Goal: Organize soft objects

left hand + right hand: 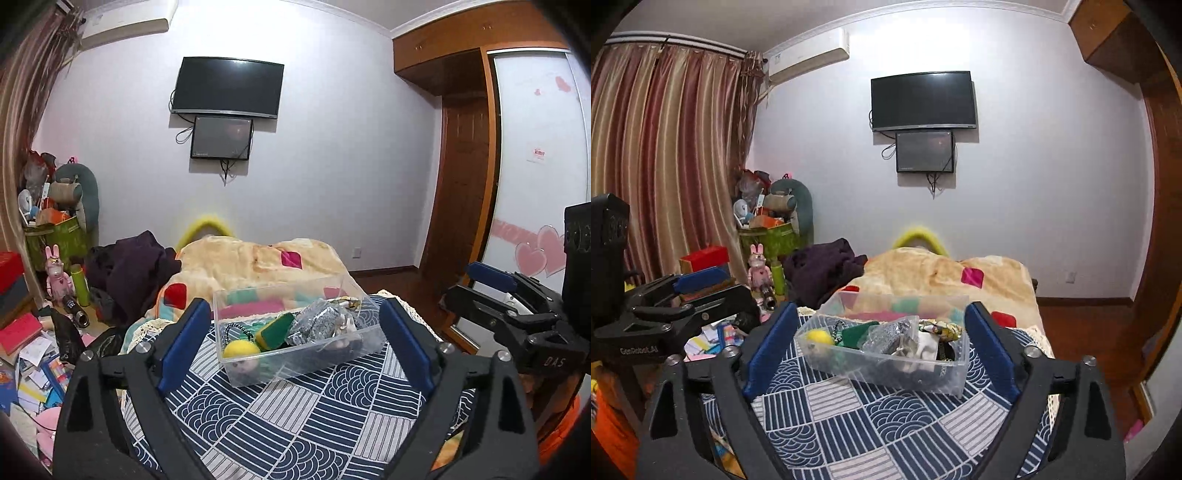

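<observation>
Soft items gathered in clear plastic box (295, 332), standing on blue patterned cloth (314, 417) over desk. Inside: yellow ball (242, 347), green sponge (275, 328), silver pouch (317, 321), doll head (245, 366) pressed against near wall. Left gripper (295, 347) fingers (184, 338) spread wide, holding nothing, box framed between. Right gripper (879, 350) fingers (991, 350) likewise wide apart, empty. Blanket (258, 262) on bed behind box.

The left tongs (701, 280) read "GenRobot.AI" (white lettering); the right tongs (491, 275) read "DAS".
</observation>
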The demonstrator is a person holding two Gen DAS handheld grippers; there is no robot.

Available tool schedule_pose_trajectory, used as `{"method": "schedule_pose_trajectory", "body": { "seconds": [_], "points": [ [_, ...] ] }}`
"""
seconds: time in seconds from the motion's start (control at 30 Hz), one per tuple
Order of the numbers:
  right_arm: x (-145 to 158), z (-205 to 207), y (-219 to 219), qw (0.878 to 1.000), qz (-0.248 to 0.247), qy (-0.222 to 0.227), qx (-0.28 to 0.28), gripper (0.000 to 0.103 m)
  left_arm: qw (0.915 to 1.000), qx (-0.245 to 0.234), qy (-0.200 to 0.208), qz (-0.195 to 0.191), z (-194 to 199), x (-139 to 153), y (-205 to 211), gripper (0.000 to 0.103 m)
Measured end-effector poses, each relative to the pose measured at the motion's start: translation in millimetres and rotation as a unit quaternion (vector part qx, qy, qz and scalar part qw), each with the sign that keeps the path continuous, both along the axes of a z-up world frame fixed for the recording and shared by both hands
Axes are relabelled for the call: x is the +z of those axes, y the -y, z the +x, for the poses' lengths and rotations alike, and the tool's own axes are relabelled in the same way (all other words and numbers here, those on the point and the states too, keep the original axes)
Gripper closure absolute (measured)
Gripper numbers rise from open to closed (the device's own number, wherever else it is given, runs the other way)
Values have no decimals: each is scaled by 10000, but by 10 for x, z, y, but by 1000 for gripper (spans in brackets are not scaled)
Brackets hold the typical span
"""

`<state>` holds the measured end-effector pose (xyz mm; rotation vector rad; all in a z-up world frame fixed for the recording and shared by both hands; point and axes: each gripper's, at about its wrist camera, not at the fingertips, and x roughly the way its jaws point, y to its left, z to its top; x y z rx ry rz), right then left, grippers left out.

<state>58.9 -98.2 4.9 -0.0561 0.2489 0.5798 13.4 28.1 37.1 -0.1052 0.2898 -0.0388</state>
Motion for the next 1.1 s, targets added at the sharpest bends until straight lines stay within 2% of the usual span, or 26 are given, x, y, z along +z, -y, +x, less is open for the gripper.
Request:
{"method": "schedule_pose_trajectory", "body": {
  "seconds": [0.13, 0.4, 1.1],
  "points": [
    [-59, -1, 16, 9999, 71, -47, -61, 3, 10000, -22, 31, -6, -51, -46, 16, 5],
    [-152, -37, 94, 9997, 114, -141, -154, 2, 10000, 14, 50, 76, -56, -109, 70, 4],
    [-171, -96, 103, 9998, 109, -116, -122, 2, 10000, 7, 9, 54, -60, -146, 72, 3]
  ]
}}
